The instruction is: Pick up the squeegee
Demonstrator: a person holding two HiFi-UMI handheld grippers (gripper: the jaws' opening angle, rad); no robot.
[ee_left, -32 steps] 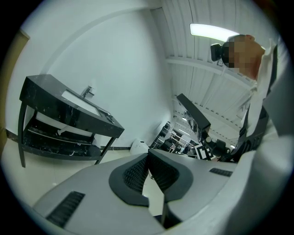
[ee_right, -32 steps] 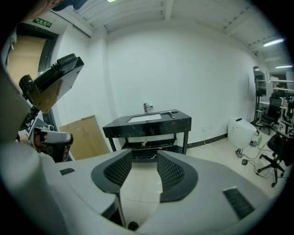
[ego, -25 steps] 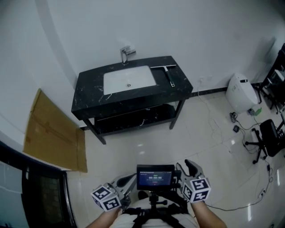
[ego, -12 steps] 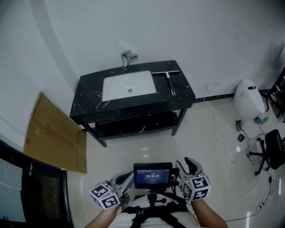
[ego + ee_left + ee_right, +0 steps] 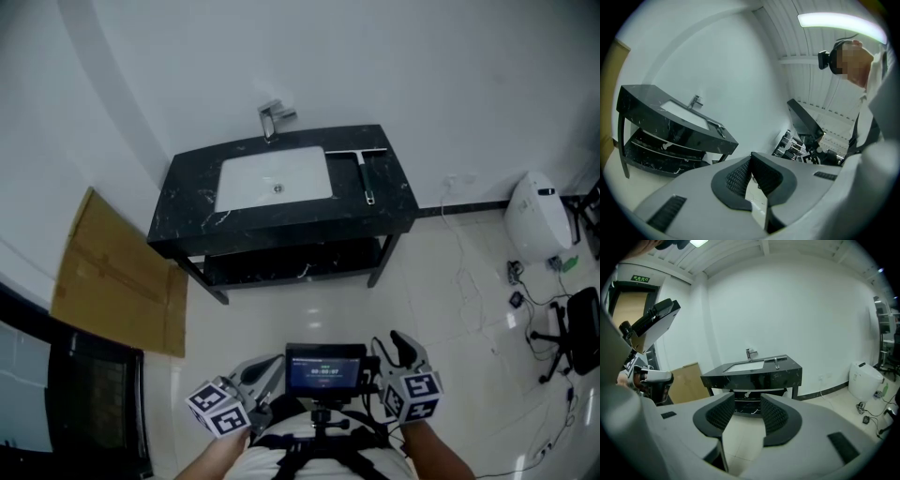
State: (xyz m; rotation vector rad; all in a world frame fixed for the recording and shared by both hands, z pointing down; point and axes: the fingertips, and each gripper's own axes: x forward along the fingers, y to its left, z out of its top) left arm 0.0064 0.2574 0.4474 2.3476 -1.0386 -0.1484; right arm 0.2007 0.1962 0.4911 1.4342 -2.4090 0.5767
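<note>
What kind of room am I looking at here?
Probably a mock bathroom set up in a test room: a black washstand with sink and tap, a squeegee lying on it, and an office chair nearby.

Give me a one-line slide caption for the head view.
Squeegee lies on the black counter beside the sink, while left gripper and right gripper hang far back over the floor.

squeegee on counter | right of sink | faucet behind sink
</note>
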